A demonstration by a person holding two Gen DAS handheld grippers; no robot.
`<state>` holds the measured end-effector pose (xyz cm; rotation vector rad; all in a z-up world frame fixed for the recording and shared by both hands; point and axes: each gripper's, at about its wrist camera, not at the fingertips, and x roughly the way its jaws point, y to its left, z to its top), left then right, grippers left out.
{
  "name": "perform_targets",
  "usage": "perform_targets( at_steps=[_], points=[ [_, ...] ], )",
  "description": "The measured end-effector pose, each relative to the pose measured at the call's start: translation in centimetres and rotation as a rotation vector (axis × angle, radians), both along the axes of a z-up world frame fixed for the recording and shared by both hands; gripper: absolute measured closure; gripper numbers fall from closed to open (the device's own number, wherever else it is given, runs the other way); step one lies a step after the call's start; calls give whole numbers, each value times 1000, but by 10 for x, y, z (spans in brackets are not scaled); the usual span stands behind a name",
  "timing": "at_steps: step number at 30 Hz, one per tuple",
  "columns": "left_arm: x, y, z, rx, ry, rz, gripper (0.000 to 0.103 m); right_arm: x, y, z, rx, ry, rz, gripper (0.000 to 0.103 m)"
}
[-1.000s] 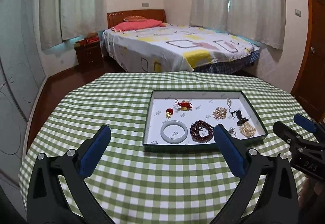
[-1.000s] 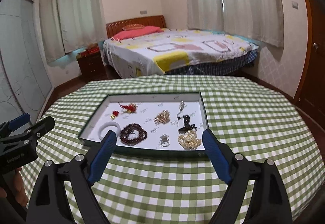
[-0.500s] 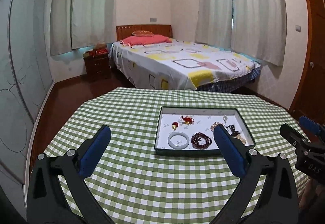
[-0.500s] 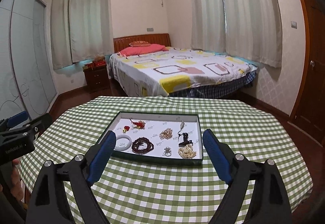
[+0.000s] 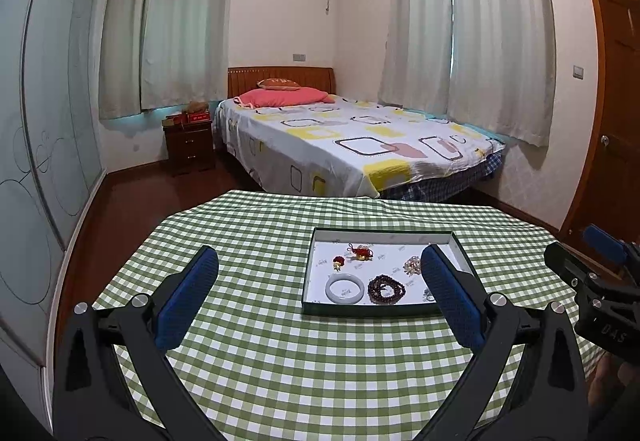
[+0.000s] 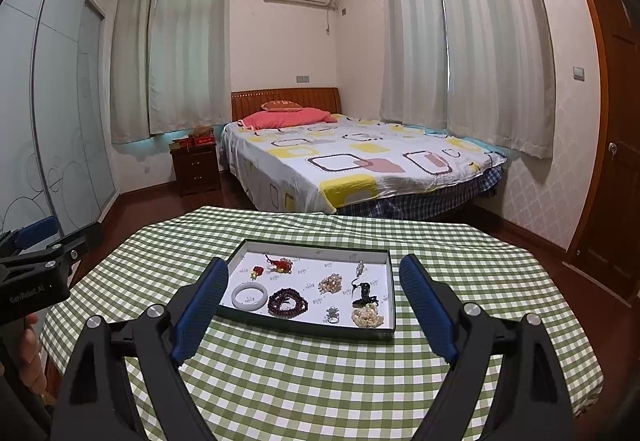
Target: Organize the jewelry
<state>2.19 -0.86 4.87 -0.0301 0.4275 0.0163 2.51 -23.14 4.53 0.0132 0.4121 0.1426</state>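
A shallow dark green tray (image 6: pixel 308 329) with a white floor lies on the checked table. It holds a pale jade bangle (image 6: pixel 249 296), a dark red bead bracelet (image 6: pixel 287 302), red charms (image 6: pixel 282 265), a gold bead cluster (image 6: pixel 330 283), a pearl pile (image 6: pixel 367 317), a ring (image 6: pixel 333 315) and a dark pendant (image 6: pixel 362 291). The tray also shows in the left wrist view (image 5: pixel 360 311). My left gripper (image 5: pixel 318 295) is open and empty, held back from the tray's left. My right gripper (image 6: pixel 314 301) is open and empty, in front of the tray.
A green and white checked cloth (image 6: pixel 320 381) covers the table. Behind it stand a bed (image 6: pixel 352 161), a dark nightstand (image 6: pixel 196 167), curtains and a wooden door (image 6: pixel 612 145). A glass wardrobe (image 5: pixel 36 181) lines the left wall.
Both grippers have drawn back and risen from the tray, so it looks smaller and more of the room shows. Both stay open and empty.
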Motion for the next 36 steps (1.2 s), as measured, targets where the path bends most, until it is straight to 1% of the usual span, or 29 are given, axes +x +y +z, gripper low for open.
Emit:
perform_targets(
  at_steps=[9,36],
  points=[
    [-7,0,2,-2,-10,-8,5,-6,0,4,-3,-19,-4,18],
    [-11,0,4,-8,-6,-8,5,-8,0,8,-4,-23,-8,18]
  ],
)
